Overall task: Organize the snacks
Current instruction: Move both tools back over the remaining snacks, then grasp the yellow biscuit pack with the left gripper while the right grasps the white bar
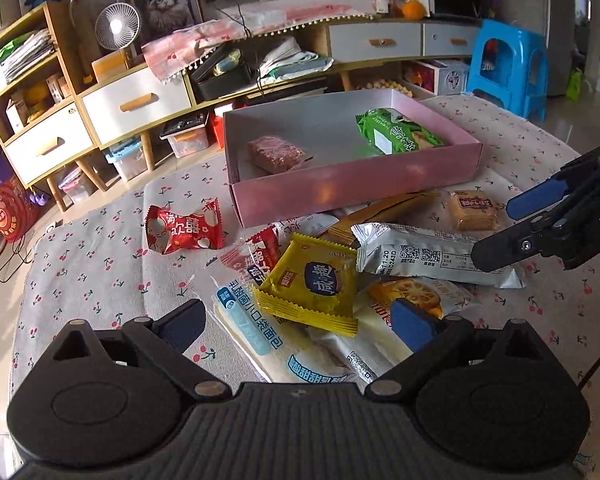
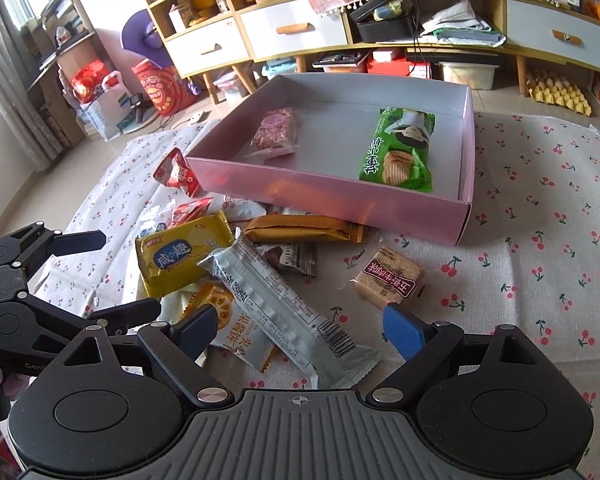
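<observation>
Left hand-held gripper (image 1: 300, 320) and right hand-held gripper (image 2: 300, 330) spread wide, empty, above snack pile (image 1: 312, 280).

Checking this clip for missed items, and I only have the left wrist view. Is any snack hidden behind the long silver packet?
Observer: Yes. The right wrist view shows a small dark truffle packet lying between the silver packet and the orange-brown packet.
Operator: Is the right hand-held gripper closed on anything?
Observer: No. The right hand-held gripper is open wide, with one finger on each side of the silver packet's barcode end, and it is not pinching it.
</observation>
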`<action>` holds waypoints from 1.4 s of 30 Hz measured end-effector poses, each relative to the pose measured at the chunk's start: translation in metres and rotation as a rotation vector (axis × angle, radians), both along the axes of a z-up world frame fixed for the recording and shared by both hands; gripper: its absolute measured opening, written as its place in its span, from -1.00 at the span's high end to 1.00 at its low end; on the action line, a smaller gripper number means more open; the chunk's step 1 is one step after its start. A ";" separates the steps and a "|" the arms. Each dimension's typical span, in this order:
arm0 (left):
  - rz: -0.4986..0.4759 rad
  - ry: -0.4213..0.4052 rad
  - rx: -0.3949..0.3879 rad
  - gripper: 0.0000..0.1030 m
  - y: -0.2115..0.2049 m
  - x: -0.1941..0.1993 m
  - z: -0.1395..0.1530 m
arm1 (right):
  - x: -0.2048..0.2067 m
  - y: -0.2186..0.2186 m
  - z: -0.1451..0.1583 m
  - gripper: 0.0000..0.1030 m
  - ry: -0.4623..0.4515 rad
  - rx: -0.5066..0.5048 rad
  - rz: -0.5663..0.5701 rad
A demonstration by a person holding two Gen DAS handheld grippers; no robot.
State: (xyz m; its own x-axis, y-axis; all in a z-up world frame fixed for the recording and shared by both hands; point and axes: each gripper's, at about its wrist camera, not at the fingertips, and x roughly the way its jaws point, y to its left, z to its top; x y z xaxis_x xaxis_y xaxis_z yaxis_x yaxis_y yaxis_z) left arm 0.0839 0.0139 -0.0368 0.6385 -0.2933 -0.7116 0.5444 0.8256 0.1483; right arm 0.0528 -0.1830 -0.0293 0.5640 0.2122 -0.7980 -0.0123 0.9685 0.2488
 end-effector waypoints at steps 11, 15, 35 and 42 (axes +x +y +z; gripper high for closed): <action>-0.012 0.009 0.067 -0.48 -0.013 0.012 -0.012 | 0.004 0.004 -0.018 -0.64 0.036 0.000 0.005; -0.001 -0.001 0.079 -0.24 -0.014 0.013 -0.010 | 0.004 0.009 -0.020 -0.12 0.038 -0.049 0.015; 0.112 0.142 0.102 0.06 -0.005 -0.010 0.004 | -0.007 0.016 -0.011 0.23 0.190 -0.114 -0.086; 0.093 0.213 0.095 0.02 -0.003 -0.020 0.005 | -0.011 0.011 -0.010 0.21 0.217 -0.069 -0.089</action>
State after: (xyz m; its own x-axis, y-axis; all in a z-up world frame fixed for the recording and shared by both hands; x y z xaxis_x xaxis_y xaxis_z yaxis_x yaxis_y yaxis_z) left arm 0.0636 0.0104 -0.0322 0.4922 -0.1653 -0.8546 0.4938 0.8616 0.1177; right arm 0.0418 -0.1716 -0.0388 0.3919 0.1101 -0.9134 0.1200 0.9782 0.1693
